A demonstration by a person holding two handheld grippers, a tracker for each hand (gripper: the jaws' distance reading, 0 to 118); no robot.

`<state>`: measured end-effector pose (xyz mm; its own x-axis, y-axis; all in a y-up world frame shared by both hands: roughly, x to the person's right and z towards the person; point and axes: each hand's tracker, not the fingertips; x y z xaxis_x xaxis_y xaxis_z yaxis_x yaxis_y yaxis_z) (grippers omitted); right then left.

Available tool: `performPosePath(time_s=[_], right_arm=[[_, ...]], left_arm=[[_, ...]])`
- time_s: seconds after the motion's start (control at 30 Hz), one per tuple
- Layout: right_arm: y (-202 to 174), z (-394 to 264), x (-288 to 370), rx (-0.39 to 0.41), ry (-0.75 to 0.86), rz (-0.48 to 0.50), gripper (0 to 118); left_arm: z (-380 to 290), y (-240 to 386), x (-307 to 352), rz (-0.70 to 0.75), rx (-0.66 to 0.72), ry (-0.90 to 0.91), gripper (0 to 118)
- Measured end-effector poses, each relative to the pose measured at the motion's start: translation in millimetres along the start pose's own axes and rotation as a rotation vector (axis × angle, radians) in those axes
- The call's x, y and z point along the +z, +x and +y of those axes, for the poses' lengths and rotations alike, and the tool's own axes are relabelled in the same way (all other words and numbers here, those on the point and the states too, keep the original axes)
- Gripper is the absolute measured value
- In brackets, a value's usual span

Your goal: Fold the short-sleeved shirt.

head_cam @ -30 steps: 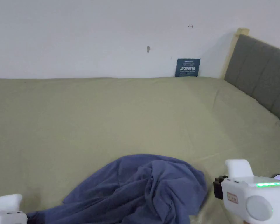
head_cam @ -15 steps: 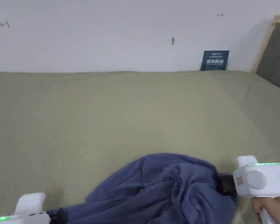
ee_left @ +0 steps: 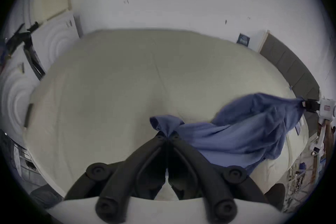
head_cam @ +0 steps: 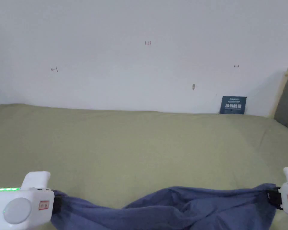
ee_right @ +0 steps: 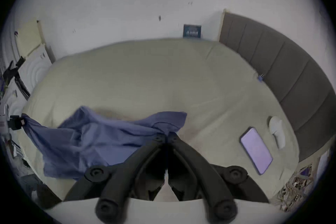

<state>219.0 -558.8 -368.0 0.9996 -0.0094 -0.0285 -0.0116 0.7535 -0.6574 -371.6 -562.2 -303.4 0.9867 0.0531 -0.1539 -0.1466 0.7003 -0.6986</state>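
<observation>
Blue shirt point(head_cam: 182, 206) hangs stretched across the near edge of the bed point(head_cam: 134, 143), left gripper point(ee_left: 166, 134) pinching one end, right gripper point(ee_right: 166, 135) clamped on the other. Olive sheet, white wall point(head_cam: 125, 60) beyond, grey headboard point(head_cam: 287, 104) far right, phone point(ee_right: 256, 149) nearby.

Blue shirt point(head_cam: 176, 206) stretched between left gripper point(head_cam: 57, 203), right gripper point(head_cam: 274, 197)

Your head view: soft, even, dim-ish indoor light, no glare, slightly hazy. Both gripper views: strong fisheye bending at the rim, black vignette corners, overall motion blur. Faint shadow falls beside the headboard point(head_cam: 287, 101) on the wall point(head_cam: 125, 60).
</observation>
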Motion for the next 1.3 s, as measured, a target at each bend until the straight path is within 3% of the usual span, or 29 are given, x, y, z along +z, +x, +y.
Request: performPosePath(time_s=[0.13,0.23,0.37,0.6,0.9,1.3], right_arm=[[16.5,27.8,43.6,-0.001,0.106,0.017,0],[12.3,44.4,79.3,-0.021,0.176,0.035,0],[4.9,70.1,110.8,0.025,0.242,0.006,0],[-13.6,119.5,144.3,0.023,0.312,0.014,0],[-15.9,215.6,130.1,-0.015,0.371,-0.036,0],[-26.8,313.7,75.2,-0.03,0.418,-0.098,0]], left_arm=[[37.3,-18.9,52.8,0.024,-0.006,0.088,0],[61.1,-24.4,93.3,0.071,-0.018,0.169,0],[89.9,-29.3,133.0,0.103,-0.021,0.235,0],[138.1,-18.6,166.4,0.153,-0.033,0.33,0],[218.2,2.4,159.1,0.172,0.046,0.371,0],[309.7,20.6,90.3,0.224,0.085,0.447,0]])
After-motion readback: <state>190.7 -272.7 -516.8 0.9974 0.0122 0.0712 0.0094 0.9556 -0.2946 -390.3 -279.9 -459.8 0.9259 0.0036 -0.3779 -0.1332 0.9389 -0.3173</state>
